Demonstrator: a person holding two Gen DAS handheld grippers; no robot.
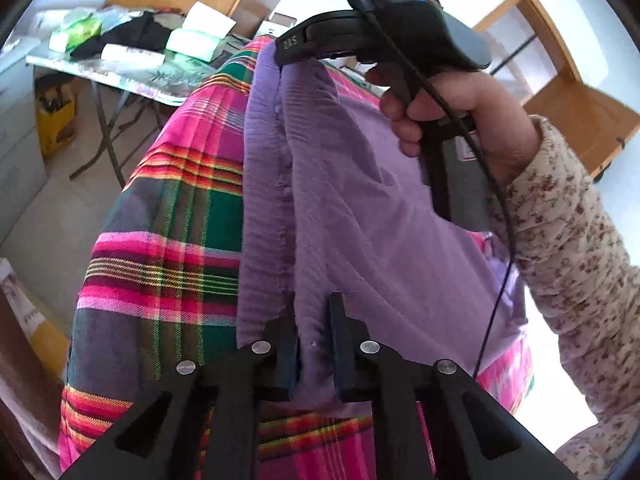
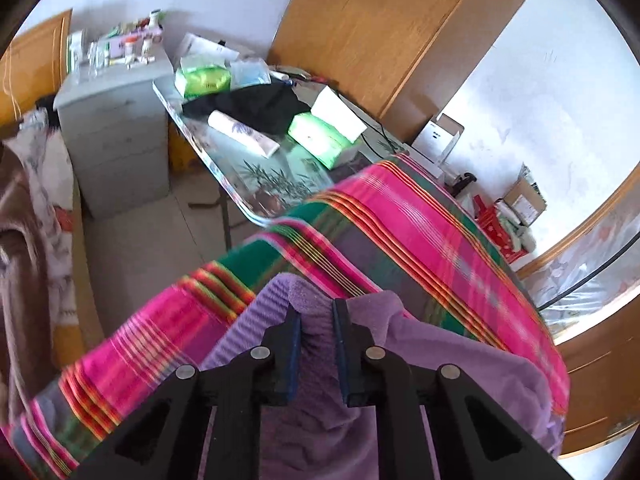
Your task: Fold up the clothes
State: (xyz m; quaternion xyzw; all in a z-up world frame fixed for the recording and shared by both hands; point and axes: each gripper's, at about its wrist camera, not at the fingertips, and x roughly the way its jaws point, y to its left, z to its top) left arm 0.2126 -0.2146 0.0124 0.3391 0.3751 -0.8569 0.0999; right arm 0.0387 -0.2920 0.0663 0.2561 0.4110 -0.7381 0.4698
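the left gripper [image 1: 314, 344] has its jaws clenched on a bunched fold of the purple garment [image 1: 352, 216], and the right gripper [image 2: 316, 354] likewise grips a gathered edge of the same cloth between its jaws. the garment lies stretched between the two over a bright pink and green plaid cloth [image 1: 168, 248]. a hand [image 1: 464, 120] in a floral sleeve [image 1: 572, 240] holds the right gripper's handle. beyond stands a bench [image 2: 256, 184] carrying green packets [image 2: 320, 138] and dark clothing [image 2: 256, 106], with a wooden wardrobe [image 2: 384, 28] behind.
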